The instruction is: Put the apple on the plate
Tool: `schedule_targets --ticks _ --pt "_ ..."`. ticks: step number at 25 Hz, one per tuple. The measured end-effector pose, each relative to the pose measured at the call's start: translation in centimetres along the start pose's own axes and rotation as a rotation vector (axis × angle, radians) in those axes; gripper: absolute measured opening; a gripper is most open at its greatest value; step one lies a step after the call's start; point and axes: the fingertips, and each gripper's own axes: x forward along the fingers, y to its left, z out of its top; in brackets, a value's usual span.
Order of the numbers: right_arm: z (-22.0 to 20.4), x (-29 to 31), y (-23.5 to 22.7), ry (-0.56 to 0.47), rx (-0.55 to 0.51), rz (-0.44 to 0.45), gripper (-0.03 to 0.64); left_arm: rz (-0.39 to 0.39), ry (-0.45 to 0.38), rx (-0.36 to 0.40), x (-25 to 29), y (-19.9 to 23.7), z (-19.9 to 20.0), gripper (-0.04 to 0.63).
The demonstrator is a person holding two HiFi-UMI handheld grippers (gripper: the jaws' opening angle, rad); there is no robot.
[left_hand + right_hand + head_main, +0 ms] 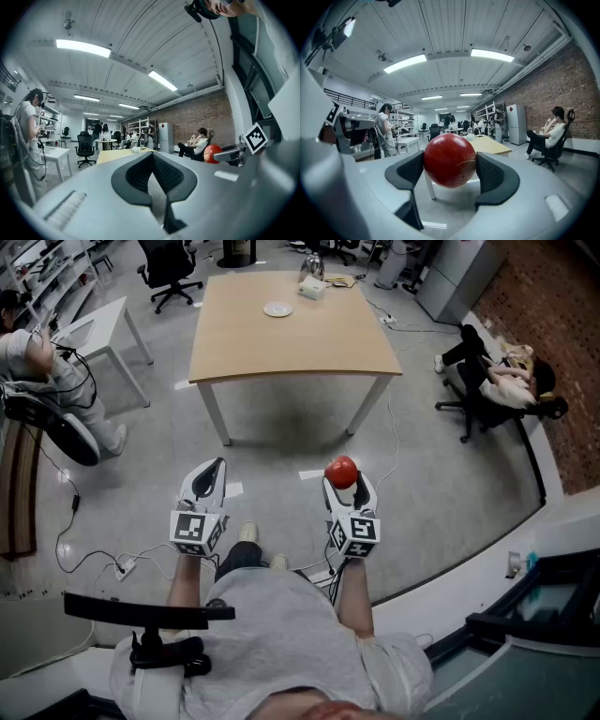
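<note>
A grey shirt (281, 638) is seen nearest, at the bottom of the head view, with two forearms stretched forward from it over a grey floor (281, 442). A gripper is held in each hand, each with a marker cube just above the wrist.

The apple (341, 471) is grasped in the right gripper (344, 486). In the right gripper view the red fruit (450, 160) is seen clamped between the two dark ribbed pads (411, 169), one pressed against each side, with the jaws spread wide around it. It is held in the air above the floor, well short of the table.

The left gripper (211, 474) is clenched on nothing. In the left gripper view its two pads are seen meeting along a single seam, with no gap left between them. The apple is also caught at the right of that view, beside the other gripper's cube.

The plate (277, 308), small and white, is set on the far half of a light wooden table (309, 348) with white legs, well apart from both grippers. A white boxy item (312, 287) is placed just beyond it, near the far edge.

A white desk (98, 324) is stood to the left of the table, with a person (33, 362) beside it. At the right, another person (502, 371) is seated on a black chair by a brick wall. Cables (94, 559) are strewn on the floor at the lower left.
</note>
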Motion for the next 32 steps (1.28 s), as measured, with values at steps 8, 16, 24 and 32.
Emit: schedule_targets --ticks 8,16,24,32 --pt "0.4 0.3 -0.3 -0.007 -0.003 -0.004 0.357 -0.005 -0.005 0.006 0.6 0.0 0.4 0.018" --pt "1.1 1.8 -1.7 -0.024 0.014 0.021 0.357 -0.006 0.001 0.001 2.8 -0.4 0.3 0.018" --pt "0.5 5.2 -3.2 0.015 0.007 0.028 0.357 -0.006 0.031 -0.01 6.6 0.6 -0.9 0.018" --pt "2.3 11.7 -5.0 0.024 0.001 0.014 0.357 -0.035 0.041 -0.022 14.4 3.7 -0.4 0.018"
